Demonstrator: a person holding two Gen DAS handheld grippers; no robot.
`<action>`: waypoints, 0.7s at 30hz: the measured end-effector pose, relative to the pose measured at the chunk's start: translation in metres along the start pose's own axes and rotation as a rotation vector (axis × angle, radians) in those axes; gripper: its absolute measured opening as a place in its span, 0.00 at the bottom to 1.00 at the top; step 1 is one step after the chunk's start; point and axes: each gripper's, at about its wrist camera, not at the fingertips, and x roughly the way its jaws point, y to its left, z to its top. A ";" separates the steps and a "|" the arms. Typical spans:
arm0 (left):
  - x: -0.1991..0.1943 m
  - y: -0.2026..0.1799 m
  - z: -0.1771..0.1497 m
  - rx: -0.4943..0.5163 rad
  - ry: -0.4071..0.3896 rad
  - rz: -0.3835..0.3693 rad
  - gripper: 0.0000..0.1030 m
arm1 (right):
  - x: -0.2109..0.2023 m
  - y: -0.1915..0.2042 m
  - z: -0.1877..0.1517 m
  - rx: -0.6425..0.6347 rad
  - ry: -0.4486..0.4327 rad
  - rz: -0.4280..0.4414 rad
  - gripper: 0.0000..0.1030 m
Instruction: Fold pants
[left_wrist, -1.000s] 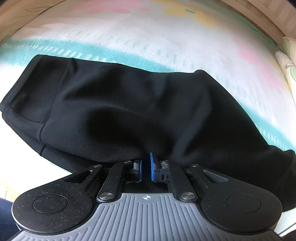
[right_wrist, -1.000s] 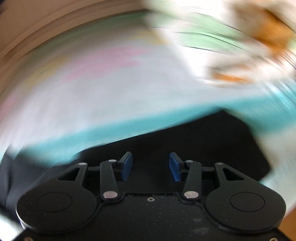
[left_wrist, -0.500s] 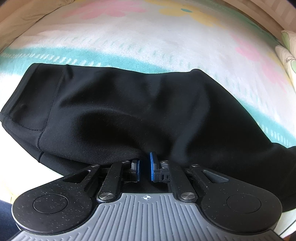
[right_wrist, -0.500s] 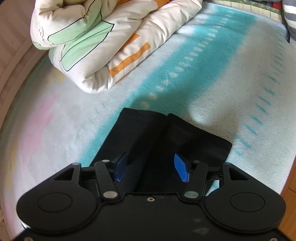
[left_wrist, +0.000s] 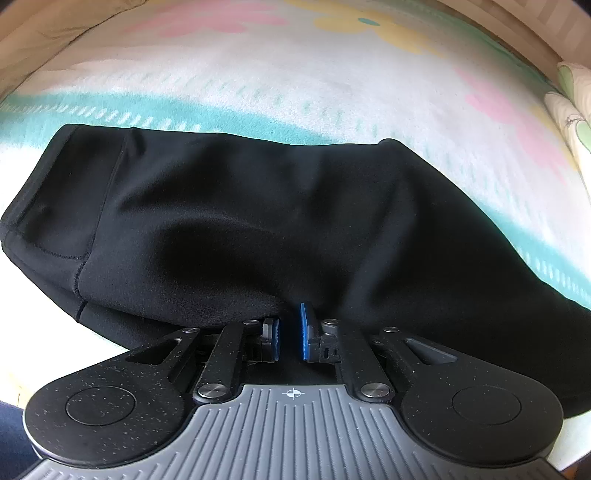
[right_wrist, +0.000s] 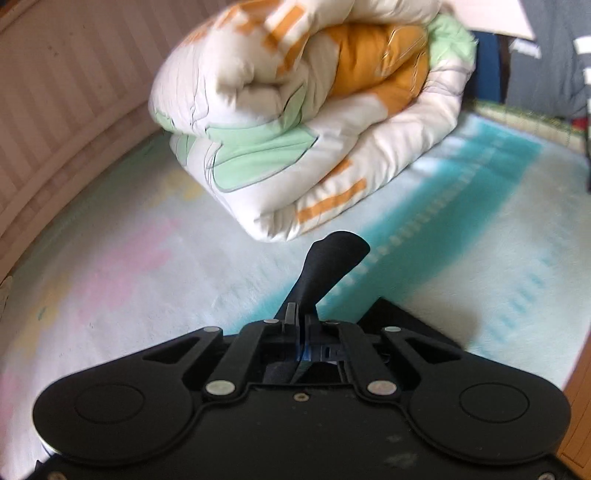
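The black pants (left_wrist: 258, 229) lie across the pastel blanket (left_wrist: 295, 74), waistband to the left in the left wrist view. My left gripper (left_wrist: 289, 334) sits at their near edge with its blue pads almost together and fabric draped over the left pad; I cannot tell whether cloth is pinched. In the right wrist view my right gripper (right_wrist: 300, 328) is shut on the leg end of the pants (right_wrist: 328, 266), and a flap of black cloth sticks up beyond the fingers, lifted off the blanket (right_wrist: 147, 266).
A rolled white, green and orange duvet (right_wrist: 295, 129) lies close ahead of the right gripper. A striped wall panel (right_wrist: 55, 92) runs along the left. The wooden bed edge (right_wrist: 580, 398) is at the right. Dark clothes (right_wrist: 546, 66) lie at the far right.
My right gripper has closed on the leg end of the pants and lifted it, tilting up toward the duvet. The left gripper has stayed almost still on the pants.
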 end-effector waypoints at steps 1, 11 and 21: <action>0.000 0.000 0.000 0.004 -0.001 0.002 0.09 | 0.005 -0.006 -0.002 0.005 0.040 -0.032 0.03; 0.002 -0.001 -0.001 0.006 -0.003 0.003 0.10 | 0.035 -0.034 -0.018 0.057 0.195 -0.097 0.04; 0.004 -0.001 -0.001 0.005 0.003 -0.002 0.10 | 0.046 -0.042 -0.029 0.010 0.257 -0.182 0.03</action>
